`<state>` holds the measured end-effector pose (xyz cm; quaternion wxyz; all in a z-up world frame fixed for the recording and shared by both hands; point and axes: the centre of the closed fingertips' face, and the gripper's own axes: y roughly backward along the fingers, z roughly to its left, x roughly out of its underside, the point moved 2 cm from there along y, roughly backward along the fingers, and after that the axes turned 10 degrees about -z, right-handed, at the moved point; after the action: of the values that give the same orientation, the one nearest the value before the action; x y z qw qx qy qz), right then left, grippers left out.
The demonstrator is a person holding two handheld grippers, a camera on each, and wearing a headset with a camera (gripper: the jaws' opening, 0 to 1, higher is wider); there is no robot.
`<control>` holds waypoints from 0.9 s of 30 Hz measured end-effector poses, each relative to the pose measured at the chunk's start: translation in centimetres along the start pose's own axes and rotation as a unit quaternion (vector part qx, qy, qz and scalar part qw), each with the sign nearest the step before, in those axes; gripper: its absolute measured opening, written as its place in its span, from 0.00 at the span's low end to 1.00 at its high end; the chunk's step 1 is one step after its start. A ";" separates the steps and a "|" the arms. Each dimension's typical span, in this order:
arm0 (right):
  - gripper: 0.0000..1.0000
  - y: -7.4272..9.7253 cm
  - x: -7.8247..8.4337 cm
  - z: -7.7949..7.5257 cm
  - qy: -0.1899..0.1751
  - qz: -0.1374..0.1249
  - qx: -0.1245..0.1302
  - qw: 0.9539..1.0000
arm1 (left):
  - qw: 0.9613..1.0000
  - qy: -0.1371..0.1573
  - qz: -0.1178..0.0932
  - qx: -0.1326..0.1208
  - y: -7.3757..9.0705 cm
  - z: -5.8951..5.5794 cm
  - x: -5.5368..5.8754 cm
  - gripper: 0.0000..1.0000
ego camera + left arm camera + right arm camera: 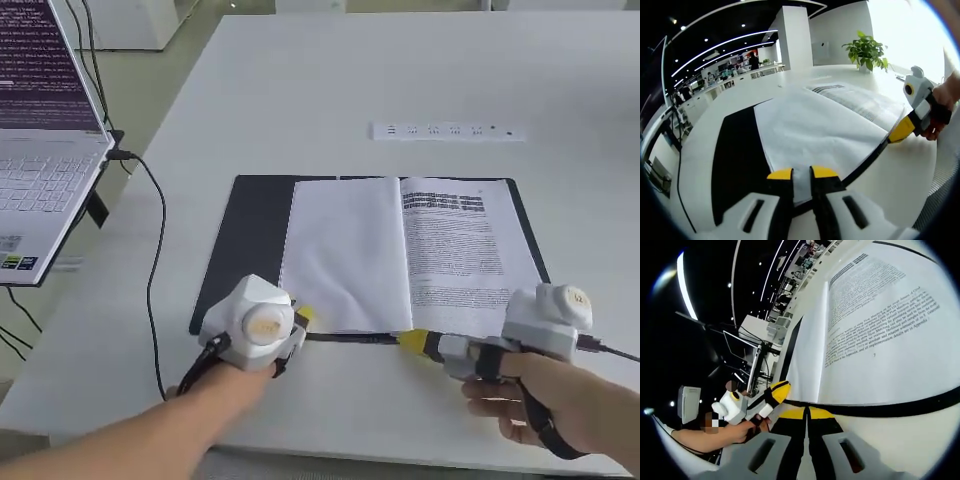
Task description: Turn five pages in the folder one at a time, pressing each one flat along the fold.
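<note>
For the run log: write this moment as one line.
folder open flat | left claw at near edge of blank page, grip unclear | right claw shut, at near end of fold | printed page lying flat

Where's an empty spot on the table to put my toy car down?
Best is the wide bare table behind the power strip. A narrower band lies between it and the folder. Crowded: the front edge, where the left gripper and right gripper sit, and the left side by the laptop and cable.
</note>
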<state>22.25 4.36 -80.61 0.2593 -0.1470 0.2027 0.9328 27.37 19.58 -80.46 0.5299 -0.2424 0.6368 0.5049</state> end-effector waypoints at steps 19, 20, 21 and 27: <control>0.00 3.3 -2.1 2.1 0.093 -0.061 0.007 0.994 | 0.996 0.075 0.028 -0.031 1.6 0.8 0.2 0.14; 0.00 3.7 -2.6 2.2 0.108 -0.067 0.015 0.992 | 0.996 0.076 0.030 -0.028 2.1 0.8 0.2 0.15; 0.00 4.0 -2.8 2.3 0.116 -0.070 0.020 0.991 | 0.996 0.076 0.032 -0.026 2.5 0.8 0.2 0.15; 0.00 5.8 -5.0 3.1 0.175 -0.101 0.055 0.978 | 0.995 0.096 0.034 -0.009 4.7 0.7 -1.0 0.19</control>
<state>22.68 -0.91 -74.29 0.3199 -0.3133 0.2798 0.8493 24.00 21.73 -77.72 0.4468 -0.2726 0.6879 0.5029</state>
